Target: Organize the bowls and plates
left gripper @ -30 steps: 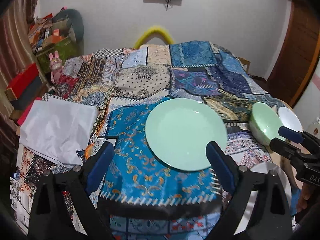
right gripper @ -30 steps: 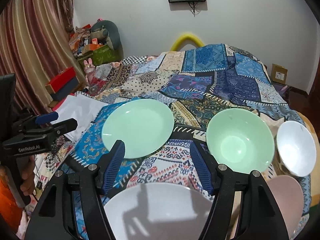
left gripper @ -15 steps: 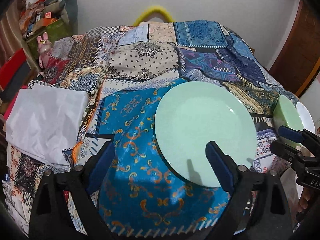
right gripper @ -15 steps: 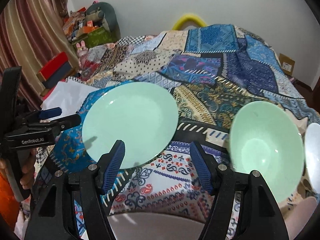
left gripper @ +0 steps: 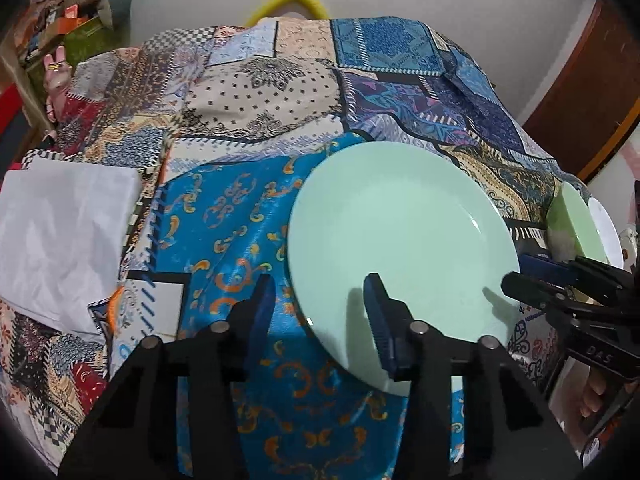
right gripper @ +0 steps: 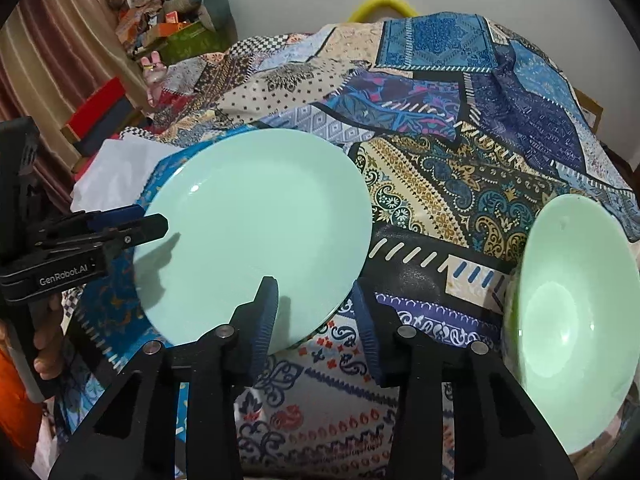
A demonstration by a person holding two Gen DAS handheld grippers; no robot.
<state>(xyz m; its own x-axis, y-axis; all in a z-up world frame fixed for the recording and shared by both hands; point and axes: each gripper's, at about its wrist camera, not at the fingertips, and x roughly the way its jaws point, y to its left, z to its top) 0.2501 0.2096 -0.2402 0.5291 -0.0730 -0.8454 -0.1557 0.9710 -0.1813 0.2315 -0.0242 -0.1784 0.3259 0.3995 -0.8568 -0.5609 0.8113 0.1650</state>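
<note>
Mint-green and round, the plate [left gripper: 400, 248] is lying flat on the patchwork cloth [left gripper: 256, 92] that is covering the surface. In the left wrist view the plate is occupying the centre-right of the frame.

The left claw [left gripper: 320, 316] is straddling the plate's near-left rim at about 7 o'clock on the plate. One blue pad is hanging over the plate, and the other is hanging over the blue cloth panel just beside the rim. Its jaws have just been closing; they are standing partly apart, and the rim is lying between them. The pads are not visibly pressing on the rim.

The right claw [right gripper: 314, 320] is straddling the plate [right gripper: 256, 236] at about 5 o'clock on the plate. Its left pad is hanging over the plate, and its right pad is hanging over the cloth just beyond the edge. Its jaws have also just been closing; they are standing narrowly apart around the rim. No firm clamp is visible.

A green bowl [right gripper: 576, 320] is sitting at 3 o'clock from the plate, well apart from it. In the left wrist view a white bowl [left gripper: 606, 232] is showing just beyond the green bowl [left gripper: 576, 220]. A white folded cloth [left gripper: 60, 236] is lying at 9 o'clock from the plate.
</note>
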